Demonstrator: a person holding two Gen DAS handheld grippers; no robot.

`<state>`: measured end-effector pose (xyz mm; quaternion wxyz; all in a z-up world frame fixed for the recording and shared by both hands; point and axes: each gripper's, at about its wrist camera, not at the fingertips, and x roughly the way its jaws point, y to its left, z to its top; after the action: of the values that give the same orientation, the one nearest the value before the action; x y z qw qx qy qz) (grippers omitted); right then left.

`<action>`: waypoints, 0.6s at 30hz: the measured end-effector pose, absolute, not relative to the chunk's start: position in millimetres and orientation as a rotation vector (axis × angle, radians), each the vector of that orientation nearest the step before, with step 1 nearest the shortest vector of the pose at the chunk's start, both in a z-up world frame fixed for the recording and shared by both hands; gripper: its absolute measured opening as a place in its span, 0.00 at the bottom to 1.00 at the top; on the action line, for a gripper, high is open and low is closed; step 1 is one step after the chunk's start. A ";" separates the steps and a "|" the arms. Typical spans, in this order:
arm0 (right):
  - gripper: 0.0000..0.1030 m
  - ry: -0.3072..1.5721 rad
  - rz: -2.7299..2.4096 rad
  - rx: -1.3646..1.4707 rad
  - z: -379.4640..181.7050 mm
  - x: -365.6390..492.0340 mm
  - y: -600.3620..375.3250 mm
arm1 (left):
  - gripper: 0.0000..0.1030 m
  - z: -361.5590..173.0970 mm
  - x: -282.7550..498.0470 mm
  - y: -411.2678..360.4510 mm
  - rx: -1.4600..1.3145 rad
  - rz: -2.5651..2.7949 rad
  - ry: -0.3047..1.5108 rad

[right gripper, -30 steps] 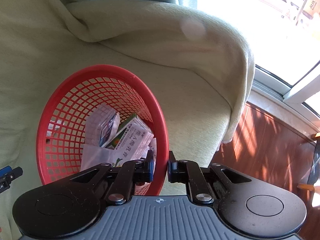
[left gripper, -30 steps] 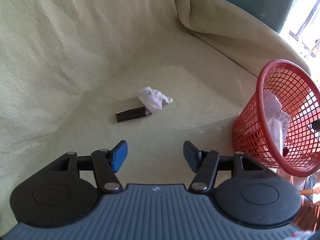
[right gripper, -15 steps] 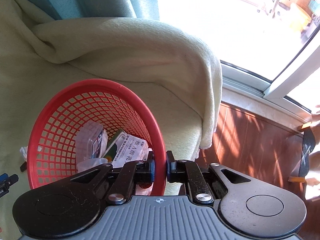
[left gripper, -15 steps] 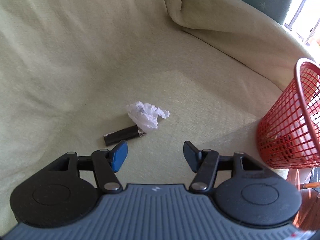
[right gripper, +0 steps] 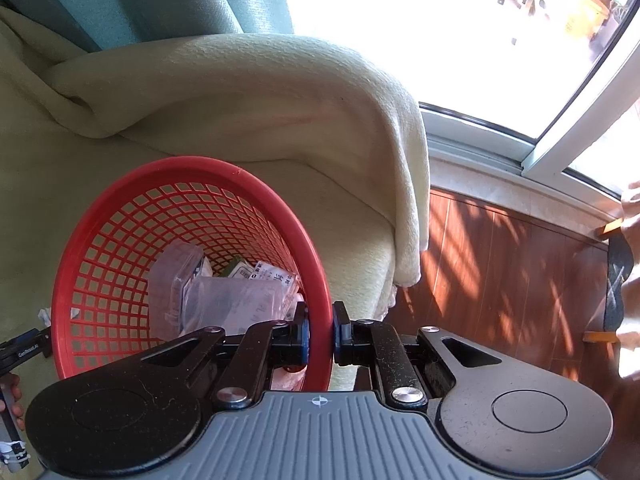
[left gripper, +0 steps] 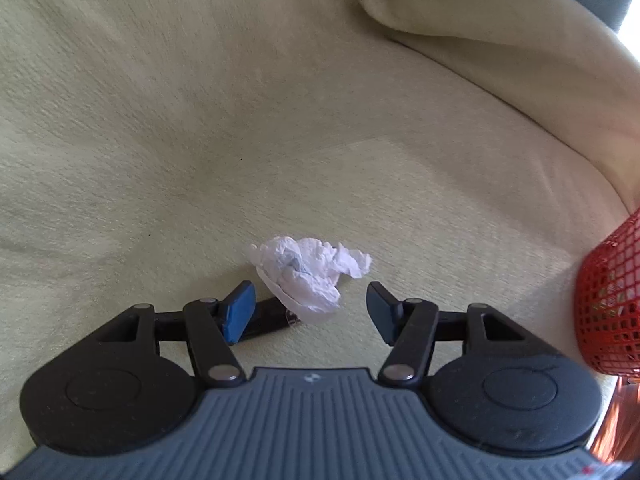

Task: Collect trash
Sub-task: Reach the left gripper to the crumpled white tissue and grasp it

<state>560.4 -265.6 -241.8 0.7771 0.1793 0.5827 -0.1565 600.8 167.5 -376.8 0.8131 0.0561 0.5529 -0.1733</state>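
While the left gripper [left gripper: 311, 306] hangs wide open around a crumpled tissue [left gripper: 308, 276], a black lighter [left gripper: 266, 320] lies beside it. The right gripper [right gripper: 321, 334] pinches the red basket [right gripper: 132, 240] rim.

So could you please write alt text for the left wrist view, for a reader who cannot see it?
The open left gripper hovers low over a crumpled white tissue lying on a pale yellow-green blanket, with a small black lighter-like stick beside the tissue, partly hidden by the gripper's blue-padded finger. A red plastic mesh basket shows at the right edge.
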 end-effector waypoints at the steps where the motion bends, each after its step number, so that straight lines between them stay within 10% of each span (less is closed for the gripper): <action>1: 0.07 1.262 -0.340 0.389 -241.9 560.5 -265.7 | 0.55 -379.8 603.2 166.7 0.125 -0.366 1.182; 8: 0.08 1.264 -0.341 0.383 -242.4 561.6 -264.4 | 0.27 -388.1 611.3 168.7 0.122 -0.365 1.192; 18: 0.08 1.268 -0.319 0.360 -239.8 558.6 -259.2 | 0.25 -334.0 580.1 178.2 0.038 -0.439 1.131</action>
<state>558.6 -259.2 -239.8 0.7788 0.1663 0.5866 -0.1474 580.1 178.2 -334.0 0.8213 0.0178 0.5315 -0.2063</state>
